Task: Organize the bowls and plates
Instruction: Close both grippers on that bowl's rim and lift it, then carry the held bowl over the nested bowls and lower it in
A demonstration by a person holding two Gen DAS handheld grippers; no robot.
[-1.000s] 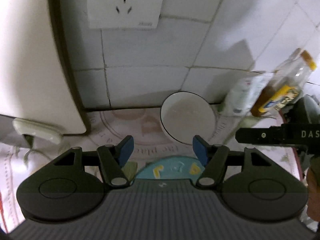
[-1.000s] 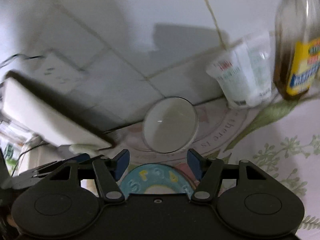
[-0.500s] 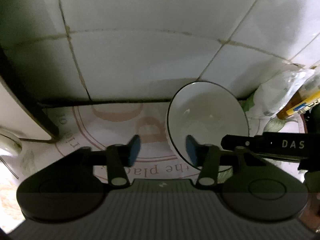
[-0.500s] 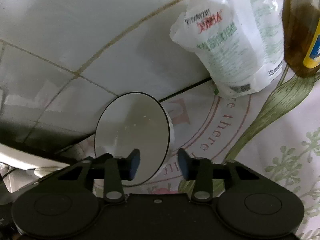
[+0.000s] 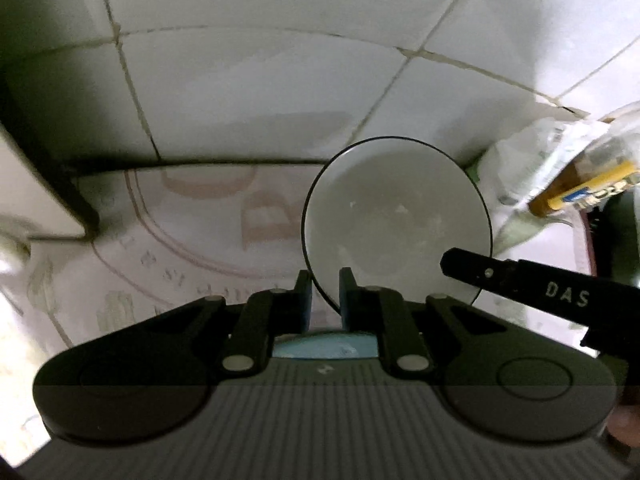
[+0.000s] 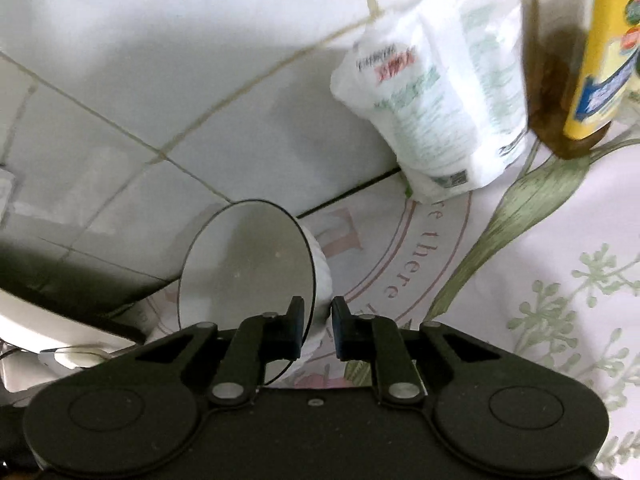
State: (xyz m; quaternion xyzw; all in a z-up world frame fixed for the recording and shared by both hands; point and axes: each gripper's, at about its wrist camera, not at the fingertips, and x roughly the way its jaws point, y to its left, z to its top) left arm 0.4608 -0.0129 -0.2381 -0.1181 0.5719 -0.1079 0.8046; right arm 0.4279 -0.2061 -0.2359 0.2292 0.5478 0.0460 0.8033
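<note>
Both tongs clamped on one white bowl, each pinching the rim from its own side. Left tongs closed over the bowl's edge at about 7 o'clock of its circle, one blue pad outside the wall, the other inside. Right tongs closed over the rim at about 5 o'clock of the bowl as seen from that wrist, left finger inside, right finger outside against the white wall. From the left wrist, the right tongs' black finger, lettered "DAS", reaching in from 3 o'clock to the bowl's lower right rim.

Bowl empty, thin dark line round the lip, close to the tiled wall, over a printed tablecloth with pink lettering and green leaves. Whether resting on the cloth or just lifted, cannot tell.

At 1 o'clock from the bowl in the right view, a white plastic pouch leaning on the wall; beside it at 2 o'clock a brown bottle with a yellow label, blurred. At 9 o'clock in the left view, a pale appliance with a dark edge. Just under the left tongs, a sliver of a pale blue plate.
</note>
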